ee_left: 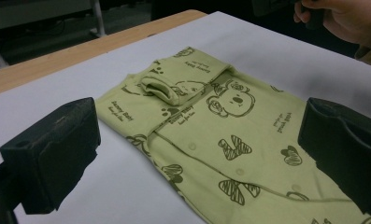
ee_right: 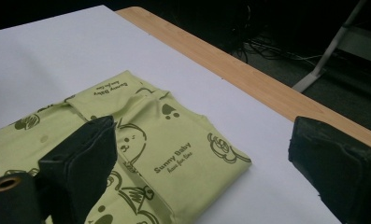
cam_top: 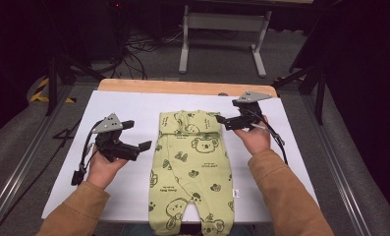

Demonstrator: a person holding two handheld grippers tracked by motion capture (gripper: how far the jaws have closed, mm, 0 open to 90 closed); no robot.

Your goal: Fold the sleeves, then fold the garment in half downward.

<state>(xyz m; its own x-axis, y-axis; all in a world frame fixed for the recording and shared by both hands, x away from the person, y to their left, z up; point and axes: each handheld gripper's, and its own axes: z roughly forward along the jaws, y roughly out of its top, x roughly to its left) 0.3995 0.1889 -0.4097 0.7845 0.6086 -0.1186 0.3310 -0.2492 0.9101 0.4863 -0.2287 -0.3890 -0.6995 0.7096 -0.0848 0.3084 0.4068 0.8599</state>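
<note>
We see bare white table (cam_top: 124,105) along the left and right edges. The green baby suit (cam_top: 192,162) covers the middle, down to the near edge.

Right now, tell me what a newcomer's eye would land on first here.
The pale green baby suit with bear prints, lying flat in the middle of the white table, its sleeves folded in across the chest. Then the left gripper and right gripper, both open, held just off either side of it.

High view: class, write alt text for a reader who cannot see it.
A green baby romper lies flat on a white table, sleeves folded in. A person's hands hold an open left gripper and open right gripper either side of it.
</note>
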